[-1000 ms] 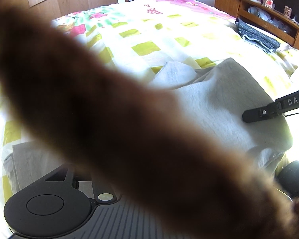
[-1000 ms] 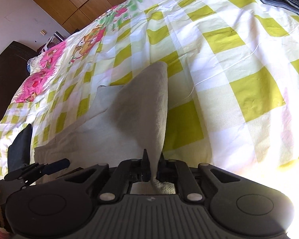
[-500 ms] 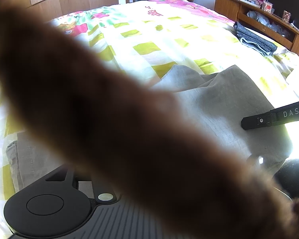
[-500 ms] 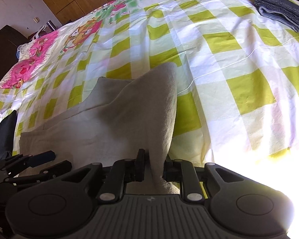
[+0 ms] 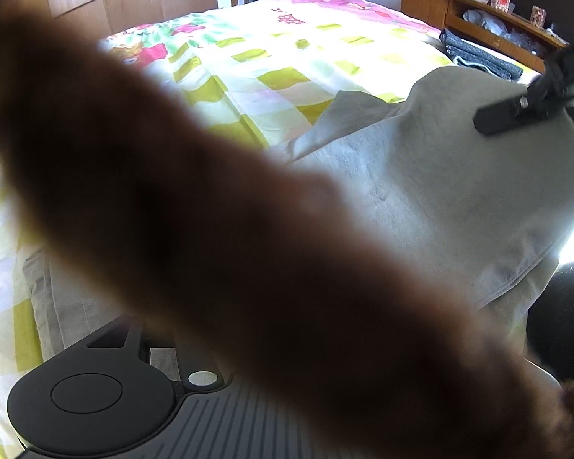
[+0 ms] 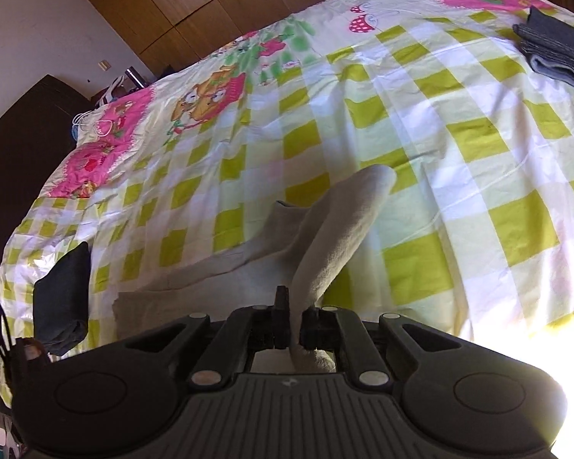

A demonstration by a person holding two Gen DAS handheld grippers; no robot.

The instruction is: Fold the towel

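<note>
A beige towel (image 5: 440, 191) lies on the checked bedspread (image 6: 478, 160), with one end lifted off the bed. My right gripper (image 6: 294, 306) has that raised end of the towel (image 6: 344, 222) between its fingers; its jaws are closing and the pads press on the cloth. One of its fingers (image 5: 505, 114) shows against the towel in the left wrist view. A blurred brown furry shape (image 5: 248, 248) close to the lens hides my left gripper's fingers. Only its black body (image 5: 92, 394) shows, over the towel's near left part.
Folded dark grey cloths (image 6: 558, 53) lie at the far right of the bed. A wooden shelf unit (image 5: 478, 19) stands behind them and wooden wardrobe doors (image 5: 134, 0) beyond the bed. A dark object (image 6: 61, 298) sits at the bed's left edge.
My right gripper has risen with the towel end, briefly loosening and tightening again. The towel stands higher off the bed. In the left wrist view its finger has shifted up and right.
</note>
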